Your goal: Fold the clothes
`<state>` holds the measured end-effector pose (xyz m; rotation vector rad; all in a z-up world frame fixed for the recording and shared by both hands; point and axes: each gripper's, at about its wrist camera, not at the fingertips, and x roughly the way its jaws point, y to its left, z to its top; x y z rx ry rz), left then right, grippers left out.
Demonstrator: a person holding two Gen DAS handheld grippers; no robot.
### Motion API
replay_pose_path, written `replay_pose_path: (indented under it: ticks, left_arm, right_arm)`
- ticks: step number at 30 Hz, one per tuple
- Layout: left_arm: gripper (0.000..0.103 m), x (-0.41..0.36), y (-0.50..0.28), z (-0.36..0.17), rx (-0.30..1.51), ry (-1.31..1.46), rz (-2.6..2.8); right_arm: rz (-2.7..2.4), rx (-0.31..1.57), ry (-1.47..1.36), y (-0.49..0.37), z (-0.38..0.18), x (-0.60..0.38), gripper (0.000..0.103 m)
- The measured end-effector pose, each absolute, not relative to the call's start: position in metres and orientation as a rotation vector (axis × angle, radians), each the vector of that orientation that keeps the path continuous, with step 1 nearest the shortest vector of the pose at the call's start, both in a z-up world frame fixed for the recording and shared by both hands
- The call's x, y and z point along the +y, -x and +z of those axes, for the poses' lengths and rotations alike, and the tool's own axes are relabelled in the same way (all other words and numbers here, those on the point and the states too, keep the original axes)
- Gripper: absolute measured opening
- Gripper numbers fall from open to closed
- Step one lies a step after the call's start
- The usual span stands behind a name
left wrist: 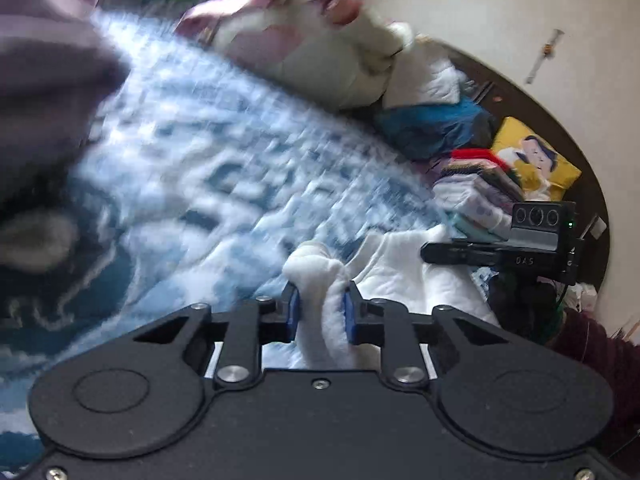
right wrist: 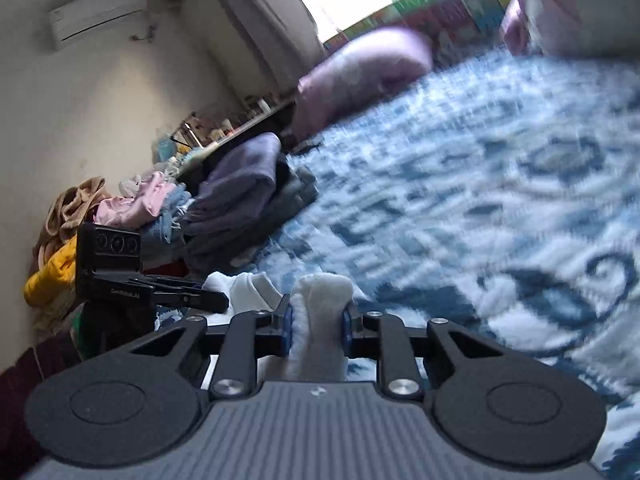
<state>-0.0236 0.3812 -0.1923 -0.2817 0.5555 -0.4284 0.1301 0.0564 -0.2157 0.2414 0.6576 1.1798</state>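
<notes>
Holding a bunched edge of the white garment (left wrist: pixel 384 272) in my left hand-held gripper (left wrist: pixel 322 312), jaws nearly together on a thick wad, I fear it slipping out if I pull hard. My right hand-held gripper (right wrist: pixel 318 322) pinches another bunch of it likewise, low over the blue-patterned bed (right wrist: pixel 480 184); uneven tension could skew any fold.

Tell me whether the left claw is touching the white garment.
Touching. The left wrist view shows the left claw with both blue pads pressed against a bunched fold of the white garment.
</notes>
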Motion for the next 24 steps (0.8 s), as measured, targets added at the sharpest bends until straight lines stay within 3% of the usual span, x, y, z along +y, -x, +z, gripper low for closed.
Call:
replay_pose_path:
  ticks: [11,17,24]
  left_arm:
    - [0.019,0.315,0.111,-0.143,0.289,-0.136,-0.396]
    - [0.019,0.281,0.169,-0.139,0.3,-0.244,-0.386]
    - [0.02,0.238,0.219,-0.15,0.442,-0.461,-0.427]
  right_arm:
    - [1.218,0.398,-0.083,-0.061,-0.157,0.029,0.024]
    - [1.276,0.388,0.047,-0.011,-0.132,0.007,0.024]
    - [1.324,0.412,0.273,0.057,-0.12,-0.009,0.024]
